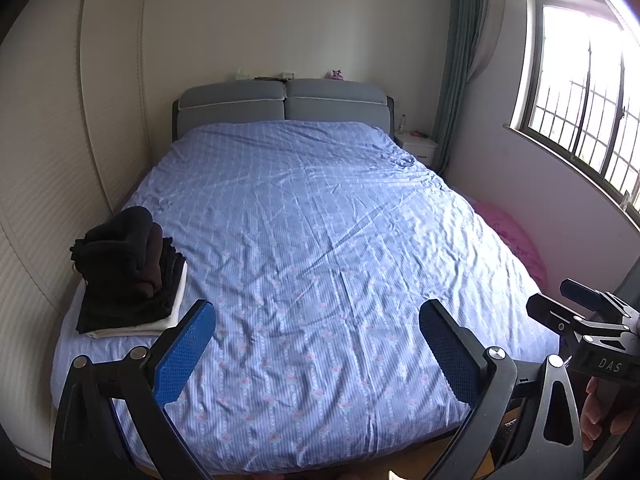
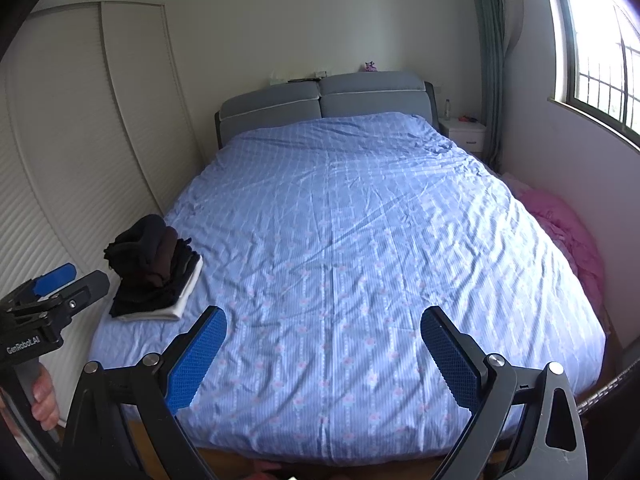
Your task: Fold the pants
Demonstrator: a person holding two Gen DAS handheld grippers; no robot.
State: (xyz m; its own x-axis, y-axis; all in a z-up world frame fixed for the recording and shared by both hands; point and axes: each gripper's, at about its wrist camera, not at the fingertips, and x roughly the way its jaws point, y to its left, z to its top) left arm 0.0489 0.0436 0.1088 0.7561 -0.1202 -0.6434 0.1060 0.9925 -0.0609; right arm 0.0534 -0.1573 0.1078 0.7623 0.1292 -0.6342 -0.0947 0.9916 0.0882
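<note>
A stack of folded dark pants (image 1: 128, 268) lies on a folded white garment on the near left corner of the bed; it also shows in the right wrist view (image 2: 154, 270). My left gripper (image 1: 318, 344) is open and empty, held above the foot of the bed (image 1: 320, 220). My right gripper (image 2: 324, 350) is open and empty, also above the foot of the bed (image 2: 360, 220). Each gripper shows at the edge of the other's view: the right one in the left wrist view (image 1: 588, 320), the left one in the right wrist view (image 2: 52, 292). No unfolded pants are in view.
The bed has a blue patterned cover and a grey headboard (image 1: 284, 100). A white louvred wardrobe (image 1: 48, 160) stands along the left. A pink heap (image 2: 568, 232) lies between bed and window wall. A white nightstand (image 1: 418, 146) stands at the back right.
</note>
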